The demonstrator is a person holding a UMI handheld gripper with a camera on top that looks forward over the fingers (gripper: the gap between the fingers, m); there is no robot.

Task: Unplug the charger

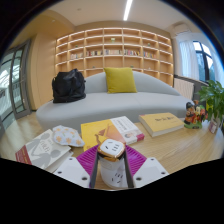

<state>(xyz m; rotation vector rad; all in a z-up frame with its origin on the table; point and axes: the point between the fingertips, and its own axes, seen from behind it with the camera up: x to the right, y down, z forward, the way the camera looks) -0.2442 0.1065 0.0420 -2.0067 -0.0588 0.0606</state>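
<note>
A white charger (113, 172) sits between my fingers, and both fingers press on its sides. At its far end, just past my fingertips, is a white cube-shaped socket block (112, 148) with orange marks and dark slots on its face. The charger touches the block; I cannot tell how far its prongs are in. My gripper (112, 160) is shut on the charger, its magenta pads spread out to either side, low over a wooden table (185, 142).
On the table beyond the fingers lie a yellow book (95, 131), a white box (126, 128), a second yellow book (160, 123), a patterned pouch (65, 135) and a white magazine (40, 152). A potted plant (212, 100) stands at the right. A grey sofa (150, 98) is behind.
</note>
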